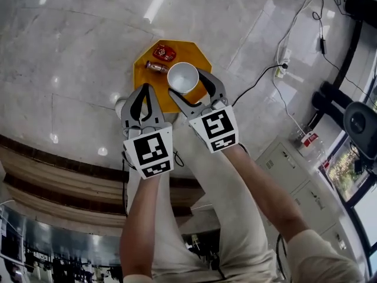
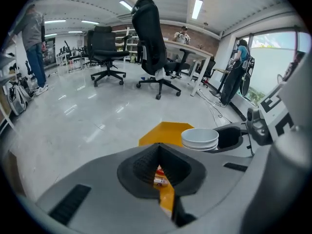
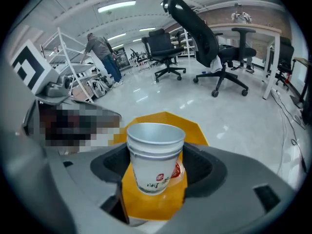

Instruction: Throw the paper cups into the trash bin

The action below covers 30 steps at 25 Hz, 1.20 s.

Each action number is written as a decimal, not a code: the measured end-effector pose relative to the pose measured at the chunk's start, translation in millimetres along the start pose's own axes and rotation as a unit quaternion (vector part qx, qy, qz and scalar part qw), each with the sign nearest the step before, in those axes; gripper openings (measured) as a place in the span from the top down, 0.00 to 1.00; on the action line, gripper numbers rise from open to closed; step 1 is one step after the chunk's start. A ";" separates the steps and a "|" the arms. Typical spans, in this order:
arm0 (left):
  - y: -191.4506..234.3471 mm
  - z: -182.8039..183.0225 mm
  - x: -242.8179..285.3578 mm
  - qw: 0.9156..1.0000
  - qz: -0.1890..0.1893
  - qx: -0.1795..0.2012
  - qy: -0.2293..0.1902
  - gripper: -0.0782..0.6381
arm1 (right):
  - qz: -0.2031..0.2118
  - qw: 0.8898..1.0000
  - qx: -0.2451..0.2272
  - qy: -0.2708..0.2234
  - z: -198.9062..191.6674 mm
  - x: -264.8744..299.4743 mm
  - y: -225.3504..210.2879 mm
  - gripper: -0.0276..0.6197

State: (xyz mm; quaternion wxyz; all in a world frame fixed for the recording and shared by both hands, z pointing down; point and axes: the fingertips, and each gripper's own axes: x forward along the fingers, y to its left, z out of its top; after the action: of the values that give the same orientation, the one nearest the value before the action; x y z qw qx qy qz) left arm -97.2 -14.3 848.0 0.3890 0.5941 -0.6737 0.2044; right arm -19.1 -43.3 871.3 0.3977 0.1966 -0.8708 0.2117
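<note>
Now the right gripper (image 3: 155,172) clasps stacked paper cups (image 3: 155,150) over the trash bin (image 1: 191,50), mid-frame — letting go seems next; the left gripper (image 2: 159,152) is clenched and empty.

Glossy marble-like floor (image 1: 88,52), matt paper cups (image 3: 155,160), perhaps plastic bin (image 1: 191,50)

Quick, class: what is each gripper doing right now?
Left gripper: closed, holding nothing.
Right gripper: closed on a stack of white paper cups with red print.
</note>
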 end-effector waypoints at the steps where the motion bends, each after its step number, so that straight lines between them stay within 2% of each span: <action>1: 0.8 -5.5 3.3 1.000 0.001 0.004 0.007 0.88 | -0.001 1.000 -0.002 0.008 -4.7 4.9 -0.4 0.43; 8: 5.4 -24.3 10.2 1.000 0.002 0.012 0.027 0.88 | -0.001 0.999 0.000 0.053 -27.5 29.0 -2.4 0.43; 12: 3.9 -24.1 8.5 1.000 0.002 0.011 0.028 0.88 | 0.003 0.998 0.015 0.057 -26.6 30.0 -0.6 0.37; 16: -1.0 -16.6 2.8 1.000 0.000 0.010 0.024 0.88 | -0.001 0.999 0.014 0.051 -18.6 22.3 -0.3 0.37; 17: -2.6 -13.1 0.5 1.000 -0.001 0.010 0.022 0.88 | -0.004 0.999 0.011 0.046 -14.5 18.3 -1.0 0.40; 18: -4.4 -9.0 -2.3 1.000 -0.002 0.009 0.020 0.88 | -0.009 0.999 0.006 0.040 -9.5 13.1 -2.3 0.47; 19: -6.2 -4.5 -5.8 1.000 -0.003 0.010 0.018 0.88 | -0.017 0.999 0.000 0.032 -3.9 6.8 -3.8 0.62; 20: -8.0 0.3 -10.1 1.000 -0.003 0.011 0.016 0.88 | -0.025 0.999 -0.005 0.026 1.4 -0.2 -5.1 0.84; 21: -9.5 5.3 -15.0 1.000 -0.004 0.012 0.014 0.88 | -0.030 0.999 -0.007 0.022 6.1 -7.1 -5.2 0.92; 25: -14.1 31.7 -37.4 1.000 -0.007 0.009 0.003 0.88 | -0.030 0.999 0.008 0.009 27.4 -32.5 -1.0 0.94; 30: -26.7 95.5 -88.4 0.999 -0.014 0.012 -0.036 0.88 | -0.019 0.999 0.020 -0.043 84.7 -85.7 15.3 0.95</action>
State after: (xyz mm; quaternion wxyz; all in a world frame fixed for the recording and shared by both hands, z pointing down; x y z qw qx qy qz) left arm -99.2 -33.6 716.6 0.3599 0.6155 -0.6762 0.1854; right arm -26.6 -60.2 751.2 0.3597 0.2304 -0.8788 0.2126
